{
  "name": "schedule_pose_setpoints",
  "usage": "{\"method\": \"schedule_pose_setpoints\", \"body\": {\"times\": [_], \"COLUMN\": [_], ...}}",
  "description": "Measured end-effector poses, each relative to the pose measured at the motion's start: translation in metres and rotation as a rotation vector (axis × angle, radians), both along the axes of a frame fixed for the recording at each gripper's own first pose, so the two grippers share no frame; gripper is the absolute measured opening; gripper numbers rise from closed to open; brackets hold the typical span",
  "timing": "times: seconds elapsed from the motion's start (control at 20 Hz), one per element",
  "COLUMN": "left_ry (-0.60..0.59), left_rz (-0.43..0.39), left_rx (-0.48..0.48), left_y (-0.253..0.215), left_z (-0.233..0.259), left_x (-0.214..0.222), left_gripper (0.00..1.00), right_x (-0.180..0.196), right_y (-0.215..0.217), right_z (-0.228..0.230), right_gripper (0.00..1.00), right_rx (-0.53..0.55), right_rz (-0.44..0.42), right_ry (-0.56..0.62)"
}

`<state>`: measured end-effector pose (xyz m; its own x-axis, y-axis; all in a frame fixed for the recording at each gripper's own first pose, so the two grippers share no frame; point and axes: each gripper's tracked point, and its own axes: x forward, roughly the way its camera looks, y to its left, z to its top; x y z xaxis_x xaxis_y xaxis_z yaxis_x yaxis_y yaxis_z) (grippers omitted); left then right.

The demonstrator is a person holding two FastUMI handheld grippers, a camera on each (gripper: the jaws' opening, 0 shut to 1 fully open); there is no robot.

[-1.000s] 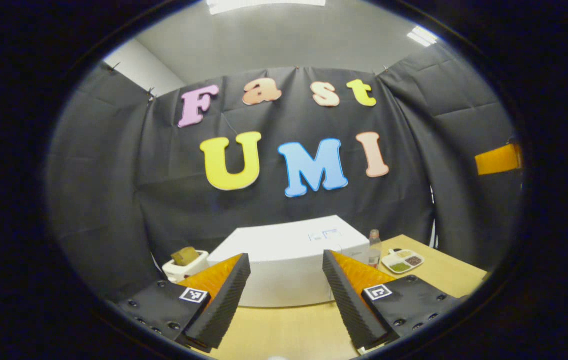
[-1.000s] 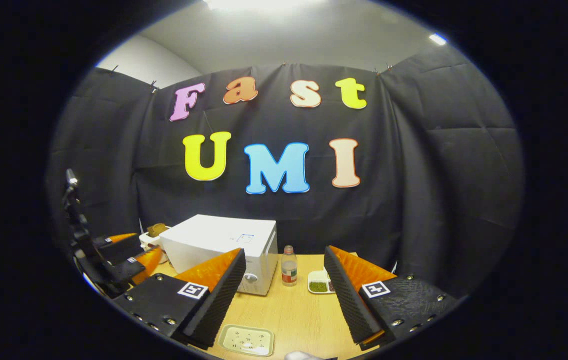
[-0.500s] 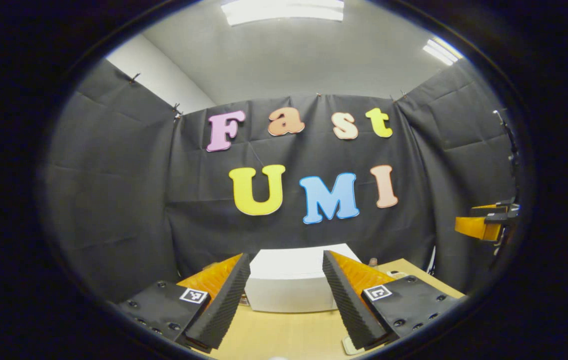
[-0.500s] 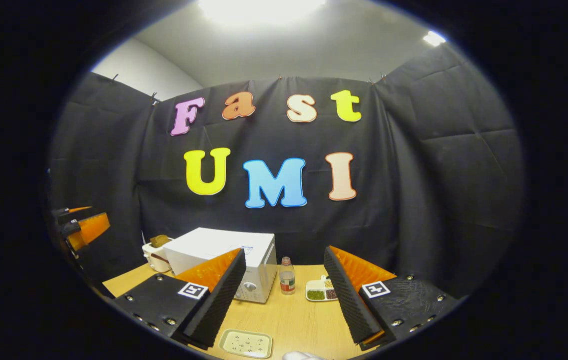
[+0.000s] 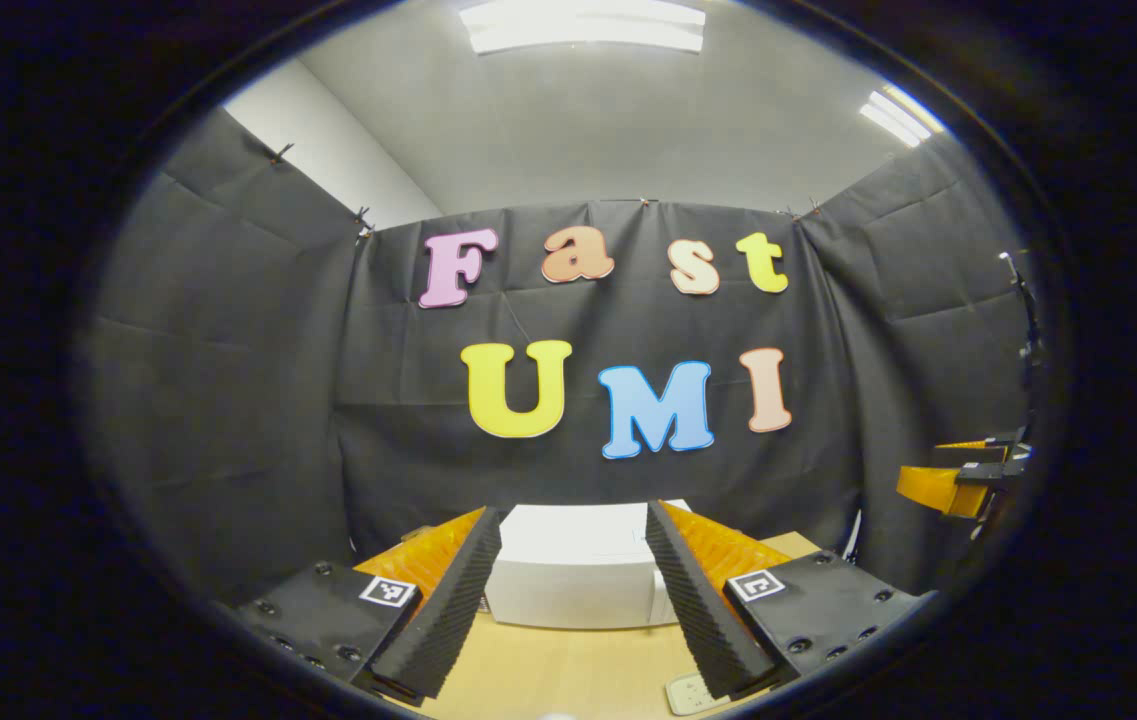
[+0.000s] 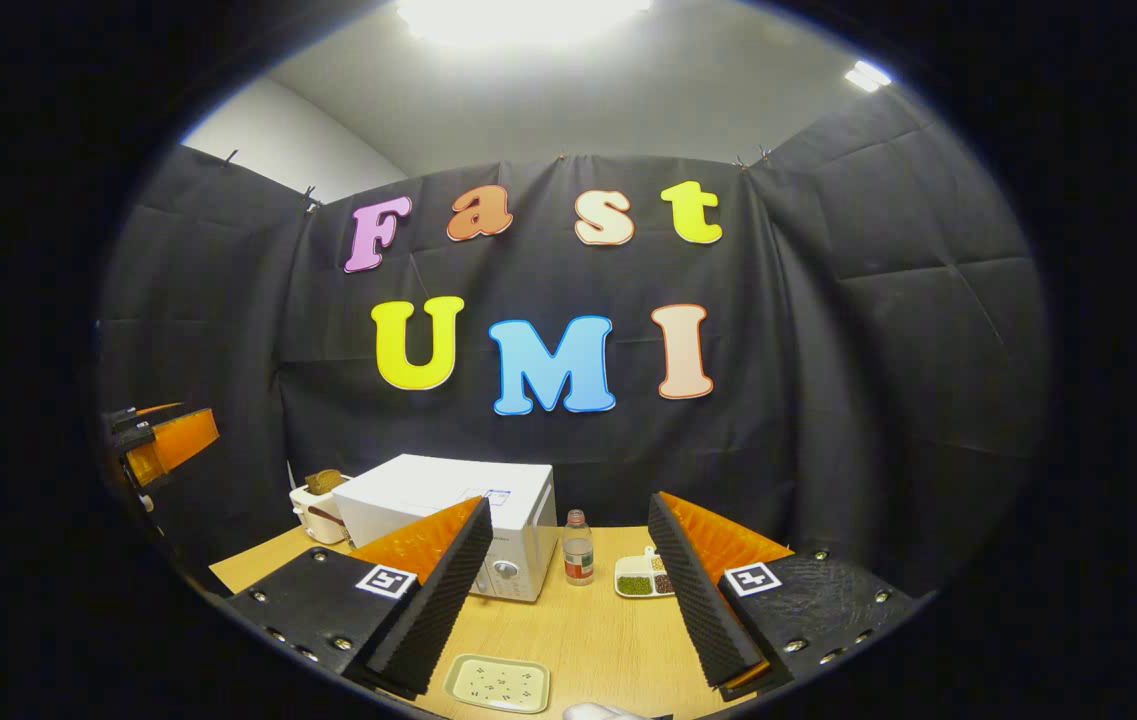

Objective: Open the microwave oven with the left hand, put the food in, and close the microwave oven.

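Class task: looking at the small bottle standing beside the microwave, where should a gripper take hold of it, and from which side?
Grip the bottle around its body, below the narrower cap, probably from the front: it stands upright, with the microwave close on one side and the divided dish on the other.

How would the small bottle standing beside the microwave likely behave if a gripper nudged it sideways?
The bottle looks tall and narrow, standing upright, so it would probably tip rather than slide. Once down, its round body may roll across the smooth table, perhaps towards the microwave.
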<state>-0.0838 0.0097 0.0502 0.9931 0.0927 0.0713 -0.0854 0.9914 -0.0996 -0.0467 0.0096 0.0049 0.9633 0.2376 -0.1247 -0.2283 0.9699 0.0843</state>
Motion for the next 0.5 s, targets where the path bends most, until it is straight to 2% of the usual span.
{"method": "schedule_pose_setpoints", "body": {"times": [0.15, 0.35, 0.4, 0.5], "left_ry": [0.013, 0.017, 0.014, 0.019], "left_rz": [0.01, 0.012, 0.011, 0.01], "left_rx": [-0.011, -0.019, -0.016, -0.01], "left_y": [0.008, 0.01, 0.01, 0.009], "left_z": [-0.006, -0.011, -0.009, -0.012], "left_x": [0.004, 0.011, 0.011, 0.014], "left_gripper": [0.99, 0.94, 0.99, 0.99], "right_x": [0.002, 0.007, 0.008, 0.01], "right_y": [0.003, 0.005, 0.006, 0.005], "right_z": [-0.003, -0.008, -0.008, -0.006], "right_gripper": [0.96, 0.96, 0.96, 0.96], "right_rx": [0.004, 0.002, 0.006, 0.007], "right_rz": [0.003, 0.002, 0.003, -0.004], "right_ry": [0.008, 0.019, 0.019, 0.012]}}
